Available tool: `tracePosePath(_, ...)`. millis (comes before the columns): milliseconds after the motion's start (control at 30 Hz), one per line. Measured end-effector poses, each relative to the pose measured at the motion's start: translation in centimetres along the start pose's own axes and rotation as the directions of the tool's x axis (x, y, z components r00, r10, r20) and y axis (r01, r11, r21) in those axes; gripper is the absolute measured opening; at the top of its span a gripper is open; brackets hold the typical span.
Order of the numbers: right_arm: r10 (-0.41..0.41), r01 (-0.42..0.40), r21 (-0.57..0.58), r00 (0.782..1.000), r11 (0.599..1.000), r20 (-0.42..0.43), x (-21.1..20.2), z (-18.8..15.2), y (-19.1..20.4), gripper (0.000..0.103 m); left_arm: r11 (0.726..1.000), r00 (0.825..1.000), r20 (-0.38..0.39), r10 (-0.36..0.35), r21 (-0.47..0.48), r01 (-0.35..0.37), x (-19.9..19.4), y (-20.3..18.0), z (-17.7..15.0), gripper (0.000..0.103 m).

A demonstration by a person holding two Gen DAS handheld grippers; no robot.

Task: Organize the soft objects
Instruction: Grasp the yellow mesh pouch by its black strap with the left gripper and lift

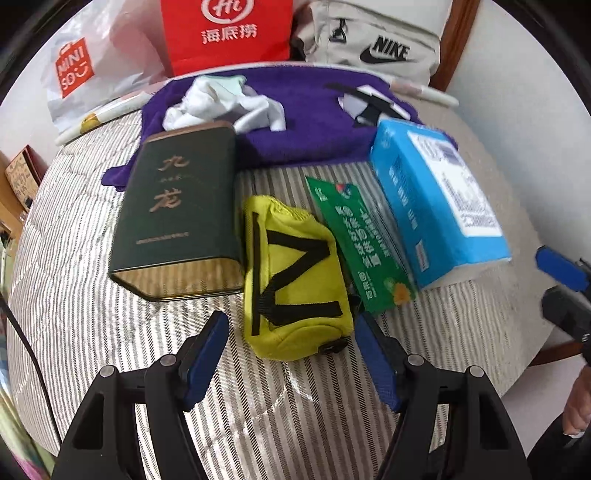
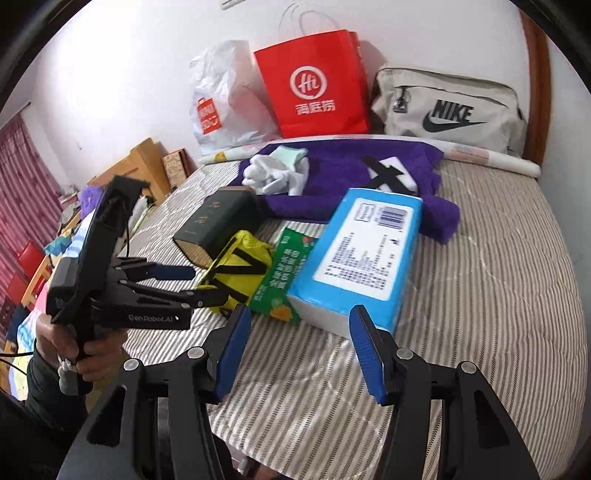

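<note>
A yellow pouch (image 1: 295, 280) (image 2: 236, 266) with black straps lies on the striped bed cover (image 1: 74, 258). Its near end sits between the fingertips of my left gripper (image 1: 291, 315) (image 2: 208, 284), which stands open with the pads off the fabric. To its right, a blue tissue pack (image 1: 436, 206) (image 2: 362, 254) leans on a green packet (image 1: 358, 236) (image 2: 284, 273). My right gripper (image 2: 300, 310) is open just short of the pack's near edge, holding nothing. Farther back, white socks (image 1: 221, 103) (image 2: 277, 173) lie on a purple towel (image 1: 303, 122) (image 2: 340, 173).
A dark green tin (image 1: 177, 214) (image 2: 218, 221) lies left of the pouch. Against the wall stand a red paper bag (image 1: 225, 33) (image 2: 314, 85), a white plastic bag (image 1: 74, 70) (image 2: 221, 107) and a grey Nike bag (image 1: 373, 40) (image 2: 450, 107). Wooden furniture (image 2: 140, 162) stands left of the bed.
</note>
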State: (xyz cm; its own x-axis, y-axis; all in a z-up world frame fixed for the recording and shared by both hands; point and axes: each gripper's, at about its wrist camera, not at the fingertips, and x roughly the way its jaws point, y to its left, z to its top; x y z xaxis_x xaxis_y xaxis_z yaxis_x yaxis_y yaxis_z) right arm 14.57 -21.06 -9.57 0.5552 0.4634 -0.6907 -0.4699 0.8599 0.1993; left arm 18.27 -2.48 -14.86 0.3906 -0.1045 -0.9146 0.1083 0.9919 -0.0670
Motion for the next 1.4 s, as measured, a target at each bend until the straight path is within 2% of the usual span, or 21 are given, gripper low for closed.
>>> tracePosePath(133,0.036,-0.036,0.051,0.999,0.998,0.004,0.3,-0.5,-0.8,0.055,0.999,0.999,-0.033,0.025,0.039,-0.023,1.2,-0.9,0.1,0.069)
tracePosePath(267,0.144,-0.142,0.103,0.989,0.984,-0.015,0.7,-0.8,-1.3,0.055,0.997,0.997,-0.054,0.057,0.058,-0.054,2.2,-1.7,0.5,0.071)
tracePosePath(433,0.102,-0.099,0.094,0.995,0.991,-0.02,0.8,-1.0,-1.4,0.055,0.996,0.994,-0.081,0.071,0.059,-0.067,3.7,-2.2,0.5,0.08)
tracePosePath(467,0.107,-0.104,0.098,0.994,0.99,-0.022,0.9,-1.1,-1.5,0.055,0.996,0.996,-0.055,0.076,0.057,-0.072,3.7,-2.3,0.4,0.081)
tracePosePath(567,0.113,-0.109,0.104,0.993,0.989,-0.033,1.3,-1.4,-1.3,0.055,0.996,0.996,-0.046,0.079,0.048,-0.077,4.0,-2.4,0.3,0.083)
tracePosePath(667,0.107,-0.102,0.092,0.993,0.991,-0.048,1.6,-1.5,-0.8,0.055,0.997,0.997,-0.018,0.071,0.041,-0.07,3.8,-2.3,-0.3,0.077)
tracePosePath(733,0.102,-0.098,0.082,0.993,0.992,-0.051,1.7,-1.4,-0.5,0.055,0.998,0.998,0.001,0.055,0.04,-0.055,3.3,-1.9,-0.8,0.065)
tracePosePath(933,0.082,-0.079,0.059,0.995,0.995,-0.06,2.2,-1.4,0.7,0.055,0.999,0.999,0.021,-0.026,0.037,0.026,1.3,-1.0,-3.0,0.062)
tracePosePath(1167,0.051,-0.05,0.01,0.997,0.999,-0.062,2.8,-1.3,2.5,0.055,0.995,0.995,0.033,-0.099,0.039,0.097,-1.2,0.1,-7.4,0.062)
tracePosePath(1267,0.025,-0.027,-0.037,0.998,0.999,-0.054,3.6,-1.2,3.9,0.055,0.998,0.998,0.041,-0.053,0.023,0.052,-2.5,0.7,-7.8,0.062)
tracePosePath(1333,0.0,-0.003,-0.072,0.999,0.997,-0.051,4.2,-1.3,4.8,0.054,0.999,0.998,0.046,-0.048,0.014,0.047,-2.7,1.4,-7.9,0.062)
tracePosePath(1400,-0.024,0.019,-0.107,0.999,0.994,-0.045,4.9,-1.4,5.6,0.049,0.999,0.998,0.047,-0.03,-0.021,0.031,-3.1,2.7,-8.3,0.062)
